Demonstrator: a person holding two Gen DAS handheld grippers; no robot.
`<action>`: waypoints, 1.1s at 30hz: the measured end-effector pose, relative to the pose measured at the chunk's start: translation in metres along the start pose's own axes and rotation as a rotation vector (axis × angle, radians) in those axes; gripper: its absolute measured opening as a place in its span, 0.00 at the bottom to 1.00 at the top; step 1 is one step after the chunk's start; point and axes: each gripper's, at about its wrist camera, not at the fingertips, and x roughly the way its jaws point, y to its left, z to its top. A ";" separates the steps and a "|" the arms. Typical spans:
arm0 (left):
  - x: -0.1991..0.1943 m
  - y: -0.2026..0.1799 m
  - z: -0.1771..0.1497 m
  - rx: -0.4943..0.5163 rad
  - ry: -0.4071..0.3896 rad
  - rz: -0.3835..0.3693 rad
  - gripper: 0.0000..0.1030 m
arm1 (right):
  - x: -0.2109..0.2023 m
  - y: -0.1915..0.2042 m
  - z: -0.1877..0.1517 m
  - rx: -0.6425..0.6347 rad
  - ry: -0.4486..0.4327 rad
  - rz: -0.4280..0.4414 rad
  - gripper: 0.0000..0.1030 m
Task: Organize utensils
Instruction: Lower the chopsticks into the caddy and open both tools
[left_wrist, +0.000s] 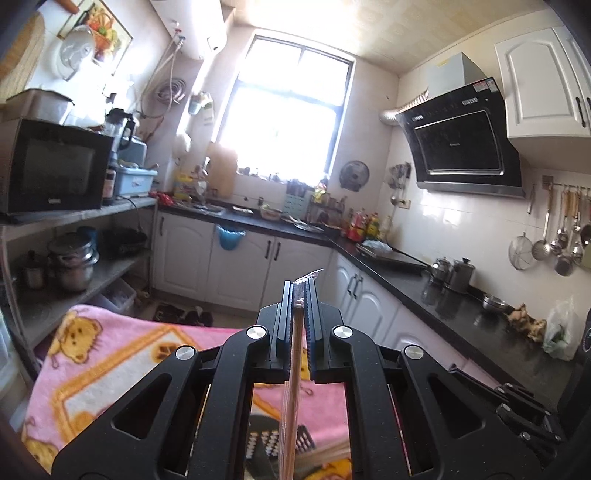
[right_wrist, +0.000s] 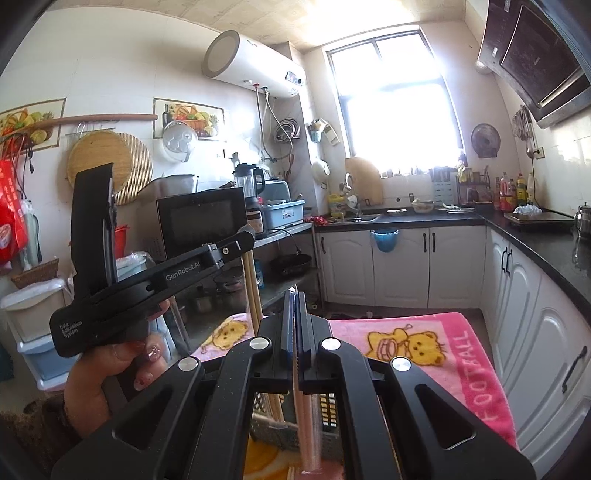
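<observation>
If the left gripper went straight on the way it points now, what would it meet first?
Nothing close. The left gripper, shut on wrapped chopsticks, points out over the pink blanket toward the white cabinet doors below the window. Those doors look like the first obstacle, though depth is unclear.

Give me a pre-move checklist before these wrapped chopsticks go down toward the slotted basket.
1. Left gripper shut on wrapped chopsticks: ok.
2. Right gripper shut on a second wrapped chopsticks pack: ok.
3. Slotted basket below the right gripper, on the pink blanket: ok.
4. Left-hand pack hanging apart from the right gripper: ok.
5. Free slot in the basket: cannot tell, the grippers hide most of it.
6. Wrapper intact at the pinch: cannot tell.
</observation>
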 end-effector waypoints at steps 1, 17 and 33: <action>0.004 0.001 0.002 0.007 -0.001 0.010 0.03 | 0.004 0.000 0.002 -0.010 -0.002 -0.007 0.01; 0.033 0.016 -0.008 0.013 -0.034 0.094 0.03 | 0.045 -0.017 0.023 -0.015 -0.054 -0.039 0.01; 0.049 0.023 -0.049 0.014 -0.015 0.138 0.03 | 0.068 -0.023 0.004 -0.076 -0.058 -0.079 0.02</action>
